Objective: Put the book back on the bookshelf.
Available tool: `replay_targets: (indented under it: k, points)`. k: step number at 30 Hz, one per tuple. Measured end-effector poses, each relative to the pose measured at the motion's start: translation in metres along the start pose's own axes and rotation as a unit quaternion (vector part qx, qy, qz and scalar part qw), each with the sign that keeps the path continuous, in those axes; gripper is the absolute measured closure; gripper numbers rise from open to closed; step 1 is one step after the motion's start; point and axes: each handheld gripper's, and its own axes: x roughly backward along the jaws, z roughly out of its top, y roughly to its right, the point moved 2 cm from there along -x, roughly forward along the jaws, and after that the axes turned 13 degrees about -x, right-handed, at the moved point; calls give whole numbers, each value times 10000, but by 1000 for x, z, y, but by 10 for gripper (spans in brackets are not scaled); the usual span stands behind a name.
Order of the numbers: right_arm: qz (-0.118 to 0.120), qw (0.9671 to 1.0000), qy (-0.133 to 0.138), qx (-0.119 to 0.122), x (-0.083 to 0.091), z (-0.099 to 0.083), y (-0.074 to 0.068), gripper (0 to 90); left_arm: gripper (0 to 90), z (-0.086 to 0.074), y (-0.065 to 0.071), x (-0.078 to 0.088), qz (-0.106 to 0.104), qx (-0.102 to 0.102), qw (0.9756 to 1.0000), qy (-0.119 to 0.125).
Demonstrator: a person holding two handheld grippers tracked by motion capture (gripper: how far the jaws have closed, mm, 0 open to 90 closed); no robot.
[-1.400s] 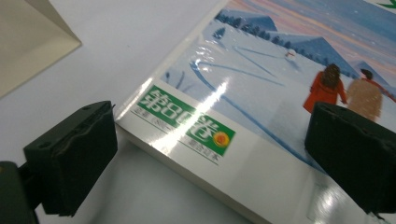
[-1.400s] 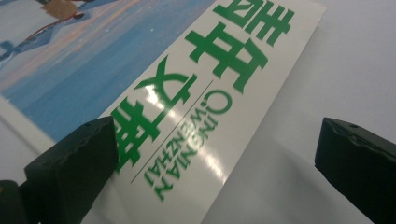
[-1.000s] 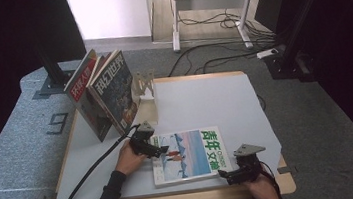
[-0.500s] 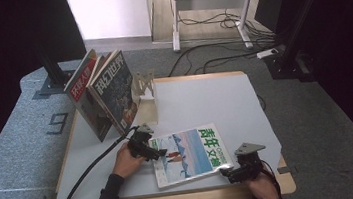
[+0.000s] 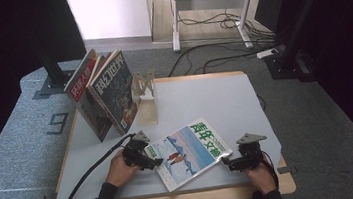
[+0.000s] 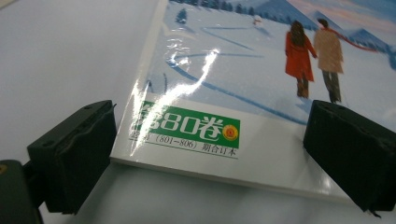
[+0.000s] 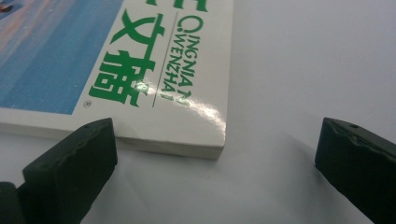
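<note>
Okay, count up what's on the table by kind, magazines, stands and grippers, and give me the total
Magazines: 3, one lying flat, two upright, red cover and dark cover
Wooden stand: 1
Grippers: 2, left gripper, right gripper, jaws open
Total: 6

Grey carpet floor (image 5: 14, 148) surrounds the wooden-edged table (image 5: 204, 96). Black curtains (image 5: 2, 44) hang at upper left and right of the frame. A white-legged desk (image 5: 214, 4) stands at top centre, with cables (image 5: 206, 23) beneath and a bright wall (image 5: 109, 11) beside it.
</note>
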Motion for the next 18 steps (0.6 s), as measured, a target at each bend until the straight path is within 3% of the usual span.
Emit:
replay_targets:
  k: [11,15,18]
  points:
    - [-162,9998,36,-126,-16,20,12,0,24,-6,17,4,-199,-113,9997,-57]
    - [-255,9996,45,-147,-22,27,14,0,9,-6,26,5,-162,-309,9993,-131]
    - [-326,9993,42,-155,-26,33,16,0,0,-8,36,5,8,-532,9982,-280]
